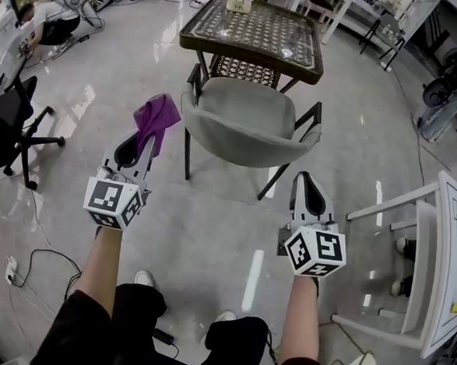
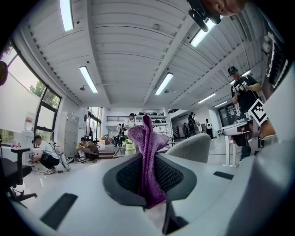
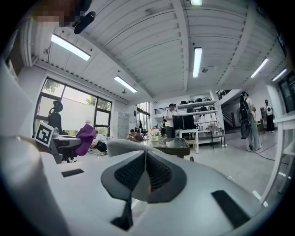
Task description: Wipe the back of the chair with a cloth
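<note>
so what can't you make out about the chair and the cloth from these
Dirt on the chair back: too small to tell in the head view.
Chair's far legs: hidden by its seat, head view.
Most of the chair: blocked by the purple cloth and the left gripper body, left gripper view.
Cloth's clamped end: buried between the jaws there.
Right gripper view: only a sliver of chair above the right gripper.

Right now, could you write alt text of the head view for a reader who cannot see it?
Seen from above, the left gripper is shut on a purple cloth and the right gripper is shut and empty, both held short of a grey chair whose back faces the person. A glass-topped wicker table stands beyond it.
</note>
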